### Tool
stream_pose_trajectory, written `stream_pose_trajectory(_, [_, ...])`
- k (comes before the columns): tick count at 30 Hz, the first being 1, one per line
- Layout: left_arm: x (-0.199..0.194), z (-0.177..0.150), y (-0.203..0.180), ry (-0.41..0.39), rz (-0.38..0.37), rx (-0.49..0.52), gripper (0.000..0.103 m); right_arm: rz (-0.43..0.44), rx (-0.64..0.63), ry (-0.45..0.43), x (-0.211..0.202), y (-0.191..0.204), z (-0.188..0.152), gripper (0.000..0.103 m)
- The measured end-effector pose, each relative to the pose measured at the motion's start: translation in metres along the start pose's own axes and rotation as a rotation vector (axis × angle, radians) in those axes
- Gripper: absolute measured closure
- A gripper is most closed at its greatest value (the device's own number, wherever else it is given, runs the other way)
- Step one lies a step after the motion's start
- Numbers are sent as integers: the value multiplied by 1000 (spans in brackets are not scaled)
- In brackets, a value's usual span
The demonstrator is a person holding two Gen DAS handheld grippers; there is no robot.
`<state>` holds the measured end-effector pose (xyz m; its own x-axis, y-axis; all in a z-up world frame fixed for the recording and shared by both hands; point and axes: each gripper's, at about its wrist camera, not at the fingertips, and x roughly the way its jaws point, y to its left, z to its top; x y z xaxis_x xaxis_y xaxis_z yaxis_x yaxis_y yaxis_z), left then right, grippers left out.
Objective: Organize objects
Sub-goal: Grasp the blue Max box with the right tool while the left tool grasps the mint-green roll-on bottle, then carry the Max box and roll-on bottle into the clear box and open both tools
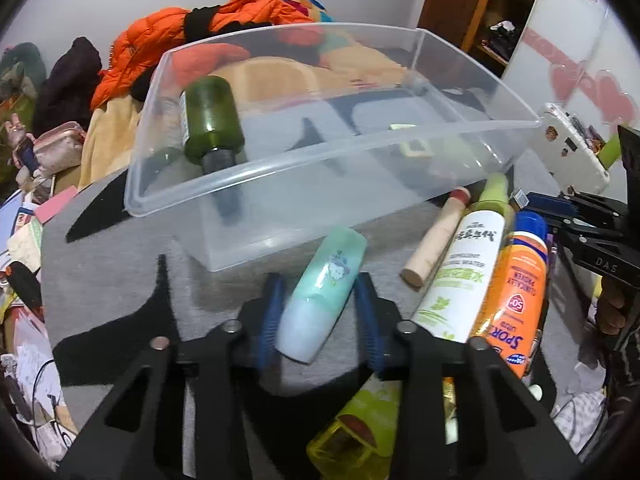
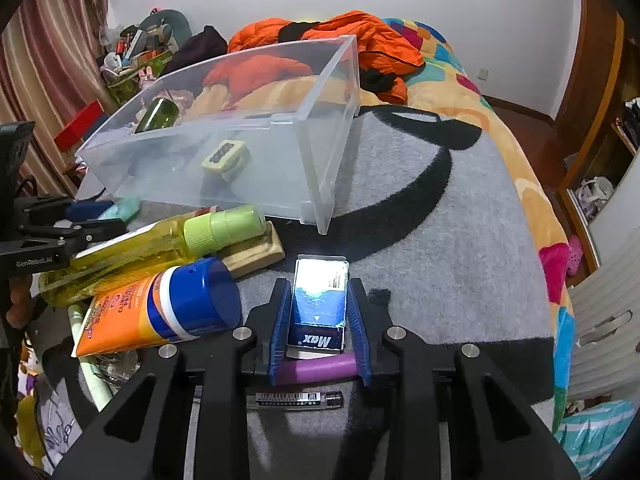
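Note:
A clear plastic bin point(image 1: 280, 168) point(image 2: 320, 184) stands on the grey blanket and holds a green bottle point(image 1: 210, 120) point(image 2: 158, 114) and a small yellow-green case point(image 2: 224, 156). My left gripper point(image 1: 320, 312) is shut on a pale teal tube point(image 1: 324, 292) just in front of the bin. My right gripper point(image 2: 320, 320) is shut on a small blue box point(image 2: 320, 300) marked "Max", low over the blanket. The left gripper also shows at the left of the right wrist view point(image 2: 80, 228).
Beside the bin lie an orange sunscreen bottle point(image 1: 516, 292) point(image 2: 160, 308), a yellow-green spray bottle point(image 1: 464, 264) point(image 2: 160, 244), a wooden stick point(image 1: 436, 236) and a purple tube point(image 2: 320, 368). An orange jacket point(image 2: 360, 40) lies behind. Clutter lines the bed's left side.

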<state>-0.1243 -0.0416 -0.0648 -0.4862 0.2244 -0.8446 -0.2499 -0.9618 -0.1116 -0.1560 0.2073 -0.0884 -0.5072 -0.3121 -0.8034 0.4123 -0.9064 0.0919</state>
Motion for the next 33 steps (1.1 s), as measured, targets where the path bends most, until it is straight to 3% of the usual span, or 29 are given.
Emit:
stream_pose_trajectory(2, [-2, -1, -2, -2, -2, 4, 79, 1, 5, -5, -2, 0, 0, 77])
stream_pose_trajectory(3, [-3, -1, -3, -2, 1, 5, 79, 1, 6, -8, -3, -1, 0, 78])
stream_pose_trajectory(11, [-17, -6, -11, -44, 59, 13, 79, -3, 23, -53, -21, -5, 3, 78])
stream_pose_trajectory(23, [-76, -2, -11, -226, 91, -33, 80, 11, 11, -175, -59, 4, 25, 78])
stream_pose_trajectory(33, [-100, 17, -16, -338, 96, -47, 79, 30, -21, -260, -72, 19, 52, 78])
